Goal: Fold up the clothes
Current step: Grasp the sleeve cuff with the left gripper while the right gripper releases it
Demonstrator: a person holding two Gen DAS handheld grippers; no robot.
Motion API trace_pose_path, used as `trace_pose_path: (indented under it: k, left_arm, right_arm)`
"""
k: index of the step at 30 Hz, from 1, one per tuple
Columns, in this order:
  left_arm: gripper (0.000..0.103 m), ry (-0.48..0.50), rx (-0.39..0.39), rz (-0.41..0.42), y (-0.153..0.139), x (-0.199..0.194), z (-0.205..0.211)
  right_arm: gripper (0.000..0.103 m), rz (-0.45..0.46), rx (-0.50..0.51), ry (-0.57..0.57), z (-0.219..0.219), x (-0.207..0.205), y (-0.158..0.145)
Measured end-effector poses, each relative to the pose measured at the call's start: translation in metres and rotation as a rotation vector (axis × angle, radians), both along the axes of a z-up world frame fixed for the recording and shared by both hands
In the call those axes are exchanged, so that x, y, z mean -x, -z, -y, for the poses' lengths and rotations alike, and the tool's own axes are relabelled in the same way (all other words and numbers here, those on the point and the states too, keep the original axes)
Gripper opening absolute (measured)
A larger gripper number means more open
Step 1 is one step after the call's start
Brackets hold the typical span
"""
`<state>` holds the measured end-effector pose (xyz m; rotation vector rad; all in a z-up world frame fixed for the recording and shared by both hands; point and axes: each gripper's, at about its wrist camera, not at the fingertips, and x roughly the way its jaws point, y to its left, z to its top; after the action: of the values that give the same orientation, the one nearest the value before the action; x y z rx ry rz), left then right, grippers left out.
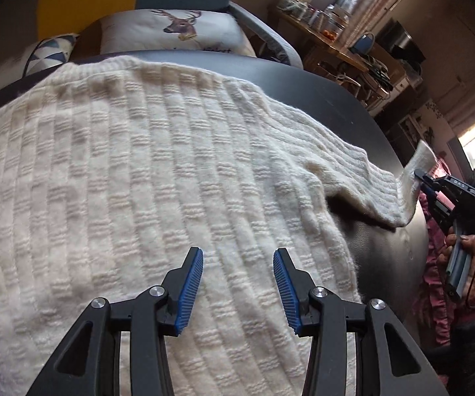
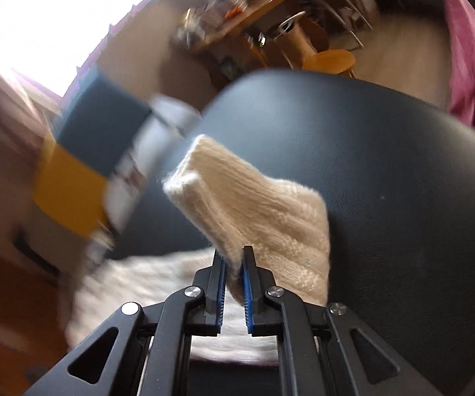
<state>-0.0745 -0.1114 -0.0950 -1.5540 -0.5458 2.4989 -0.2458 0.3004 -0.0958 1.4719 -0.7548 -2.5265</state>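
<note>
I see the cream sweater (image 1: 145, 171) spread flat on the dark worktop (image 1: 336, 99). My right gripper (image 2: 235, 264) has its jaws clamped on the sleeve cuff (image 2: 254, 204), lifting it. My left gripper (image 1: 237, 283) hangs over the sweater's body, jaws apart and empty.

My left tongs (image 1: 238, 288) hang open over the cream knitted sweater (image 1: 132, 178), nothing between the blue pads (image 1: 189, 292). The sweater covers most of the dark round tabletop (image 1: 336, 99), and its sleeve (image 1: 363, 178) runs out toward the right edge. There my right tongs (image 1: 419, 178) pinch the cuff and lift it off the surface, with a hand (image 1: 468, 257) on the grip. A deer-print cushion (image 1: 178, 33) sits beyond the far edge.
</note>
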Motion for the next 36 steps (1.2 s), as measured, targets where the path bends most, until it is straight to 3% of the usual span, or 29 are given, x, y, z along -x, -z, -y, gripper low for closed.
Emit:
trace_pose_path:
  k: [2,7,12,15,23,30,36]
  left_arm:
    - [0.046,-0.015,-0.035,0.011,-0.001,0.0,0.006]
    - [0.046,0.001,-0.173,0.045,-0.012,0.027,-0.009]
    - [0.049,0.077,-0.386,0.126,-0.018,0.079,-0.071]
    - [0.049,0.113,-0.46,0.194,-0.015,0.114,-0.118]
    - [0.049,0.153,-0.458,0.298,0.0,0.169,-0.199]
    - [0.049,0.118,-0.539,0.422,0.031,0.189,-0.217]
    - [0.053,0.16,-0.543,0.463,0.034,0.198,-0.226]
  right_arm:
    - [0.008,0.026,-0.1,-0.056,0.018,-0.001,0.008]
    - [0.008,-0.017,-0.12,-0.078,0.021,-0.017,0.008]
    - [0.009,-0.111,-0.184,-0.152,0.028,-0.031,0.002]
    - [0.011,-0.15,-0.23,-0.2,0.036,-0.04,0.003]
    - [0.011,-0.213,-0.25,-0.231,0.041,-0.056,0.004]
    - [0.011,-0.271,-0.315,-0.296,0.055,-0.067,-0.001]
    - [0.011,-0.279,-0.389,-0.355,0.065,-0.073,0.001]
